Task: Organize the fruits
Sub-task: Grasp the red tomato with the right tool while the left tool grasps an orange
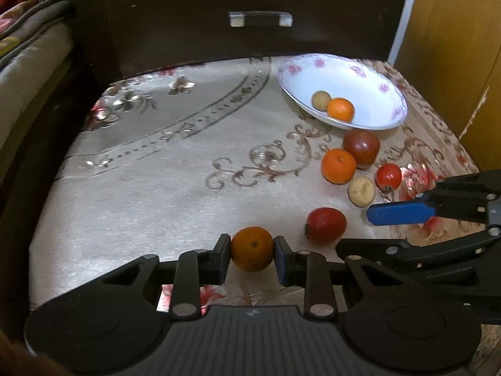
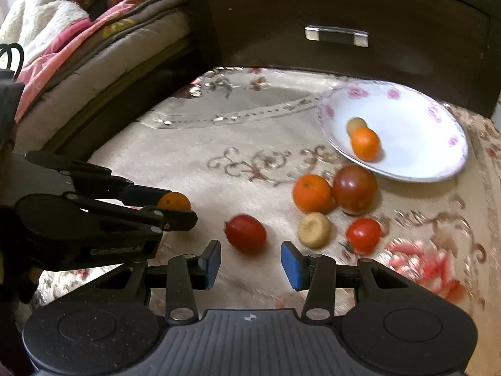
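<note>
My left gripper (image 1: 252, 250) is shut on an orange (image 1: 252, 248), low over the patterned cloth; the same orange (image 2: 174, 201) peeks out past the left gripper (image 2: 180, 210) in the right wrist view. My right gripper (image 2: 249, 263) stands open just short of a red oval fruit (image 2: 246, 233). Loose on the cloth lie another orange (image 2: 312, 193), a dark red tomato (image 2: 354, 189), a small red tomato (image 2: 363, 235) and a pale yellow fruit (image 2: 314, 230). A white floral plate (image 2: 416, 144) holds an orange (image 2: 365, 143) and a pale fruit (image 2: 355, 123).
A dark wooden drawer front with a metal handle (image 2: 336, 36) rises behind the cloth. Folded bedding (image 2: 78, 40) lies to the left. A yellow-brown panel (image 1: 451, 47) stands on the right. The cloth's left half (image 1: 150, 169) carries no fruit.
</note>
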A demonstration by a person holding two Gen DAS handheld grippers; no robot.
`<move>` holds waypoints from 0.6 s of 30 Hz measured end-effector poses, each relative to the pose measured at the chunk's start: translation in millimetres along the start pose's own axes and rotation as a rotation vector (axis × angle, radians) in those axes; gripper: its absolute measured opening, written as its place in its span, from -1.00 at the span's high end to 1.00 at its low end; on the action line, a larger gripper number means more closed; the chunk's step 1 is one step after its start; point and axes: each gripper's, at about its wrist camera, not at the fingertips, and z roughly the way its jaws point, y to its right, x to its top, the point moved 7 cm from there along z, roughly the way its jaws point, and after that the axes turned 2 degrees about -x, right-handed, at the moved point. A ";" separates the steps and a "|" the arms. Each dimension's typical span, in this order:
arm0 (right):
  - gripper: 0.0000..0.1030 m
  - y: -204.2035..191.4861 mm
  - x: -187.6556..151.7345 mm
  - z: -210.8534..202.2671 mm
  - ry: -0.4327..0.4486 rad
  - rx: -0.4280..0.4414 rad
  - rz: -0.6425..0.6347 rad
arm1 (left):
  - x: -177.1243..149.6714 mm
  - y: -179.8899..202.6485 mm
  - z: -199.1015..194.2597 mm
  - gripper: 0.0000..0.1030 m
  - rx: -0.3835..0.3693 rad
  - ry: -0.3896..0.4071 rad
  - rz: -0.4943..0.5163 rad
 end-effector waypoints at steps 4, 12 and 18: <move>0.26 -3.9 6.5 9.2 0.012 0.000 -0.013 | 2.9 -6.3 -5.5 0.28 -0.006 0.008 -0.025; 0.22 -7.2 4.8 30.5 -0.009 -0.028 -0.032 | 4.1 -7.6 -11.8 0.28 -0.027 0.014 -0.043; 0.47 -10.2 7.8 31.1 -0.012 -0.055 -0.057 | 3.4 -7.0 -11.1 0.28 -0.031 0.007 -0.048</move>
